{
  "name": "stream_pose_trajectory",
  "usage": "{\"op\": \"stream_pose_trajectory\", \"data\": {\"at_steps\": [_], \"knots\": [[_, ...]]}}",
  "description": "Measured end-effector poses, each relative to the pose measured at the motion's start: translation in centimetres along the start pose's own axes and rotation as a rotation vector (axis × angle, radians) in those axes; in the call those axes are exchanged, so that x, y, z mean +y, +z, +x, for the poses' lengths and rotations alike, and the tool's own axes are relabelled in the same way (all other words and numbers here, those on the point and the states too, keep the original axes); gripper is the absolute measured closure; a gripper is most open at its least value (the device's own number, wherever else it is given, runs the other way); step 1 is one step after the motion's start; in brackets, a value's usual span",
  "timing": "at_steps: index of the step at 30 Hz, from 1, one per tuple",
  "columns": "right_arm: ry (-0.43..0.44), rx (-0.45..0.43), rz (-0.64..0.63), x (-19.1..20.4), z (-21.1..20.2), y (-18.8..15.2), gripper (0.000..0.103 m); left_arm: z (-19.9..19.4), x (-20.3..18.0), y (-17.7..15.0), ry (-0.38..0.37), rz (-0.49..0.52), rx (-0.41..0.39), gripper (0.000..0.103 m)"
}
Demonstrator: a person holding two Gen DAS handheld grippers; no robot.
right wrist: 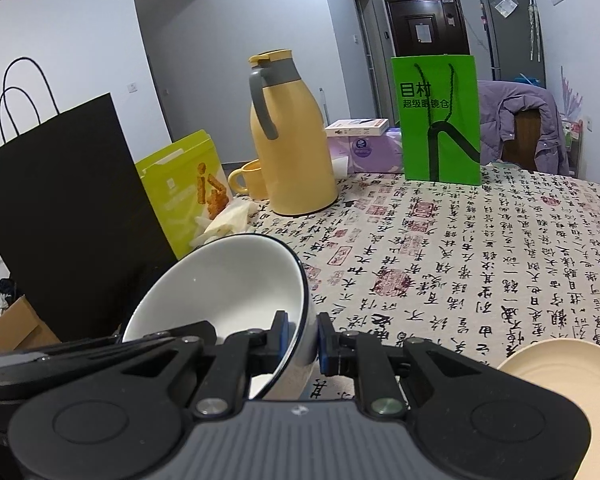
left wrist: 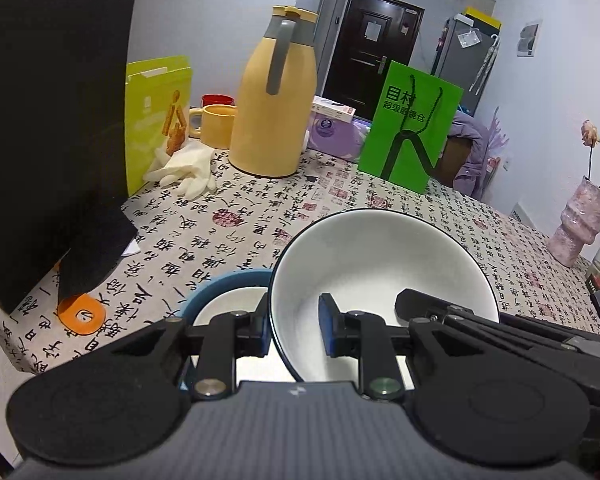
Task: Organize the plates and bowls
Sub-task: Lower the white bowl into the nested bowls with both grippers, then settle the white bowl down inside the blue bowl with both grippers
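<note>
Nearest, both grippers clamp the same white bowl by opposite sides of its rim: the left gripper pinches one wall, one blue pad inside and one outside, and the right gripper pinches the other wall the same way. The bowl is tilted and held above the near edge of the surface, which is covered in a calligraphy-print cloth. Just beside it, toward the left gripper's side, sits a blue bowl with a white inside. A cream plate lies at the near edge on the right gripper's side. Farther back stand a black paper bag, a yellow thermos jug and a green bag near the far edge.
</note>
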State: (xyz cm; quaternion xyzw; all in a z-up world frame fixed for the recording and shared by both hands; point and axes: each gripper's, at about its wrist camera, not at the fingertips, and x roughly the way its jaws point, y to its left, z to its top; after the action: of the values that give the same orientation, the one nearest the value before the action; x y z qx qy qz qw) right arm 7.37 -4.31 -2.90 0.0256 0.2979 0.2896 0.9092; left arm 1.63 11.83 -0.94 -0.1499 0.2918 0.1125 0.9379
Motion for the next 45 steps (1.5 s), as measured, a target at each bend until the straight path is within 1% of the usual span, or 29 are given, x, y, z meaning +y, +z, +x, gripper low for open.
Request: {"op": "stream_pose_trajectory", "data": {"at_steps": [17, 33, 40, 45], "knots": [[0.021, 0.038, -0.013, 1.6, 2.2, -0.4, 0.088, 0.9, 2.5, -0.4, 0.024, -0.036, 0.019, 0.08], [0.04, 0.08, -0.013, 2.1, 5.0, -1.3, 0.088, 2.5, 4.5, -0.9, 0.041, -0.064, 0.048, 0.08], [0.048, 0.081, -0.02, 2.3, 5.8, -1.5, 0.088, 2.9, 5.0, -1.1, 0.049, -0.071, 0.053, 0.08], [0.052, 0.074, -0.036, 2.5, 6.1, -1.8, 0.087, 2.9, 5.1, -1.1, 0.057, -0.062, 0.041, 0.08]]}}
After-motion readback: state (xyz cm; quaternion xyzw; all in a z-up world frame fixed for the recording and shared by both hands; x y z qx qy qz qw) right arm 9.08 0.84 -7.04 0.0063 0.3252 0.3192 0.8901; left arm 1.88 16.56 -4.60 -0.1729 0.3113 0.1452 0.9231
